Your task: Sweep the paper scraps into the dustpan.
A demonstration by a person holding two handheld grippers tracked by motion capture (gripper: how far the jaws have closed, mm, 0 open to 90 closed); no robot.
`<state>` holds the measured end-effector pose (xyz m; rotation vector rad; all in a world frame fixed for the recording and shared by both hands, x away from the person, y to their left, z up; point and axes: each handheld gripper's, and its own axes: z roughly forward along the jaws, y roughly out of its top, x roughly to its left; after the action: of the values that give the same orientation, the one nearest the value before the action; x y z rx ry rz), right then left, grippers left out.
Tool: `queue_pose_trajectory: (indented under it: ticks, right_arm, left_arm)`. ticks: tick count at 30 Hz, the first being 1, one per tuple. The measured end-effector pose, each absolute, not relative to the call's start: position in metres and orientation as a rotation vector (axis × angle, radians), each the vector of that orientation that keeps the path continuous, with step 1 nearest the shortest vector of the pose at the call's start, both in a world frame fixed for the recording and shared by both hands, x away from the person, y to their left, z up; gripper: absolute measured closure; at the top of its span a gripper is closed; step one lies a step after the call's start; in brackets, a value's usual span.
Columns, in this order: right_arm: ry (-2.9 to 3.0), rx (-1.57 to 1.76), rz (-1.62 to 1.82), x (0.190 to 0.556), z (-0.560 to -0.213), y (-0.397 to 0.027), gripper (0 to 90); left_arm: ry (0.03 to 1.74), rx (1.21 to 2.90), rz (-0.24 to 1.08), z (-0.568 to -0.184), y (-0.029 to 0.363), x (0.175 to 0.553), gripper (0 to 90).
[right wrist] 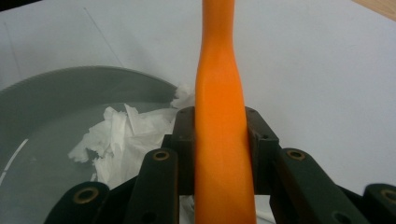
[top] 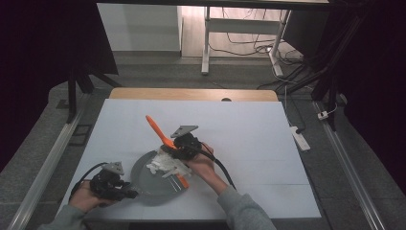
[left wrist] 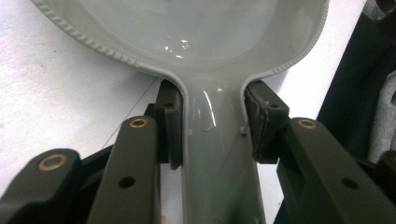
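A grey pan (top: 148, 184) lies on the white table near its front edge, with crumpled white paper (top: 162, 164) in it. My left gripper (top: 130, 193) is shut on the pan's handle (left wrist: 219, 154), one pad on each side where it meets the bowl (left wrist: 187, 28). My right gripper (top: 176, 143) is shut on the handle of an orange spatula (top: 155, 127), which points up and away to the far left. The spatula's lower end (top: 184, 181) reaches over the pan's right side. In the right gripper view the orange handle (right wrist: 219, 116) runs between the pads (right wrist: 258, 140), and the paper (right wrist: 121, 135) lies left of it inside the pan's rim (right wrist: 70, 77).
The white table top (top: 249, 143) stretches to the right and back, ending in a wooden strip (top: 191, 94). Beyond it are desk legs (top: 206, 43) and cables on the floor. A power strip (top: 300, 136) lies off the table's right edge.
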<state>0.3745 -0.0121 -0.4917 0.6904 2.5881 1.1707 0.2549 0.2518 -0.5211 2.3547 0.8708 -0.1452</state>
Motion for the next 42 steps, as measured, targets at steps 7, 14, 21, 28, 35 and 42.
queue_pose_trajectory:
  ticks: [7, 14, 21, 28, 35, 42]
  right_arm:
    - [2.633, 0.659, 1.243, 0.361, -0.489, -0.004, 70.2]
    - [2.529, 0.690, 1.349, 0.362, -0.467, -0.021, 70.2]
    - [2.463, 0.745, 1.306, 0.369, -0.460, -0.045, 70.2]
    - [2.414, 0.829, 1.245, 0.379, -0.467, -0.071, 70.2]
    - [2.385, 0.904, 1.177, 0.405, -0.472, -0.077, 70.2]
    - [2.418, 0.932, 1.091, 0.431, -0.485, -0.063, 70.2]
  left_arm:
    - [0.872, 2.353, -0.146, -0.521, 0.252, 0.255, 61.8]
    - [0.872, 2.353, -0.144, -0.521, 0.252, 0.254, 61.8]
    - [0.879, 2.347, -0.144, -0.522, 0.251, 0.251, 61.8]
    - [0.884, 2.344, -0.142, -0.522, 0.251, 0.246, 61.8]
    - [0.916, 2.335, -0.134, -0.521, 0.254, 0.246, 61.8]
    - [0.941, 2.324, -0.127, -0.521, 0.258, 0.250, 61.8]
